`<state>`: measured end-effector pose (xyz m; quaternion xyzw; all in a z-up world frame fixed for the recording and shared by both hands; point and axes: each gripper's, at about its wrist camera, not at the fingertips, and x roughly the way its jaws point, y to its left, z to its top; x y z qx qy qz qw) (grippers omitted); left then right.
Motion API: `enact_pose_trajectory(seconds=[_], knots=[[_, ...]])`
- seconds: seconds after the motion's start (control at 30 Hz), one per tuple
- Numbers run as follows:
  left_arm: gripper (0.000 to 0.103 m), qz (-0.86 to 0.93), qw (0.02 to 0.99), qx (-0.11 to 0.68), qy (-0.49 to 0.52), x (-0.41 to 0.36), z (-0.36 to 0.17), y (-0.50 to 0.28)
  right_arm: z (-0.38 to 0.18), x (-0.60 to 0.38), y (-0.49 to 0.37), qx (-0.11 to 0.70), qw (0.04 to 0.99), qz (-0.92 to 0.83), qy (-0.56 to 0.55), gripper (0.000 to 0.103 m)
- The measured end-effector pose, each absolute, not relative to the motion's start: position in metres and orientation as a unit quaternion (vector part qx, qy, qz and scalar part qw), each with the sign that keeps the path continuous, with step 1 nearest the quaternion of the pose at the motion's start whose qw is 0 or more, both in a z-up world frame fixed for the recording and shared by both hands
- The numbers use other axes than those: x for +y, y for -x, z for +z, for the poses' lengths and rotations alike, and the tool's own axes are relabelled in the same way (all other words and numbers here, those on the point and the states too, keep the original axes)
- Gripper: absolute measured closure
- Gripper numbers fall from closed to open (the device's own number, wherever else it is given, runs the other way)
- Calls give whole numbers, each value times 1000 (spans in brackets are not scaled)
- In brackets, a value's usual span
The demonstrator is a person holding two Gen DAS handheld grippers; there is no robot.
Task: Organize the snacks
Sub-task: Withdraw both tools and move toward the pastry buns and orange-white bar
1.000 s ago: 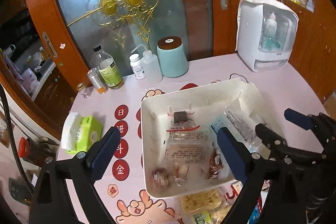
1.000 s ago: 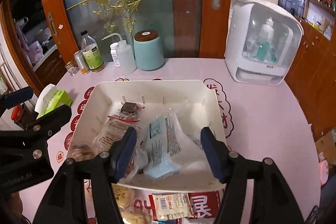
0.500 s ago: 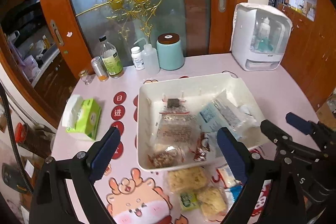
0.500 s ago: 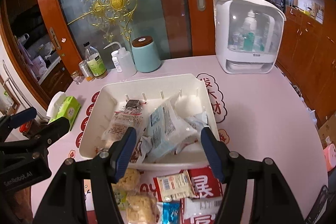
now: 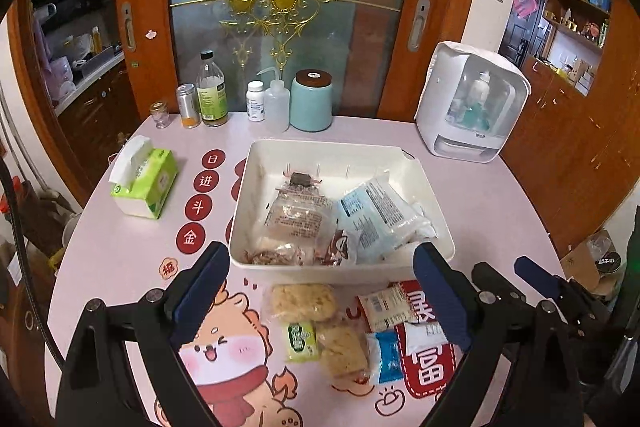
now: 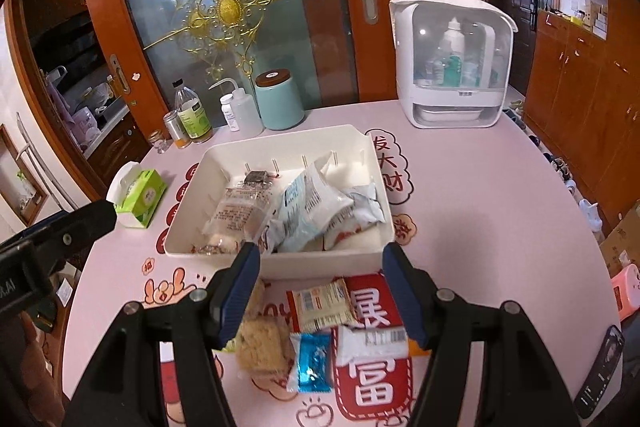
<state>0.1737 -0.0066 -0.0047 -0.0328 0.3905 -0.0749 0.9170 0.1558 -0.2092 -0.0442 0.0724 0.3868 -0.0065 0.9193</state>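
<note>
From the left wrist, several packets are seen already in the white bin [image 5: 424,187]; six loose snacks [image 5: 344,327] remain on the surface [image 5: 480,195] before it. The left tool [image 5: 320,303] is spread, empty.

From the right wrist, the right tool [image 6: 320,291] is likewise spread over nothing, and a phone [image 6: 600,371] is revealed.

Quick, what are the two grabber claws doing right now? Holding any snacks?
Left gripper: open, holding nothing, above the snack packets on the pink table.
Right gripper: open, holding nothing, near the white plastic bin.
</note>
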Motion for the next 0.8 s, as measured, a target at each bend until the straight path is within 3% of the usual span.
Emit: enact_pose_trajectory(seconds=[0.4, 0.8], knots=[[10, -79, 909, 409, -1, -25, -22, -135, -46, -237, -113, 383, 921, -20, -69, 39], [10, -122, 865, 487, -22, -50, -83, -125, -75, -264, -99, 408, 910, -31, -67, 39]])
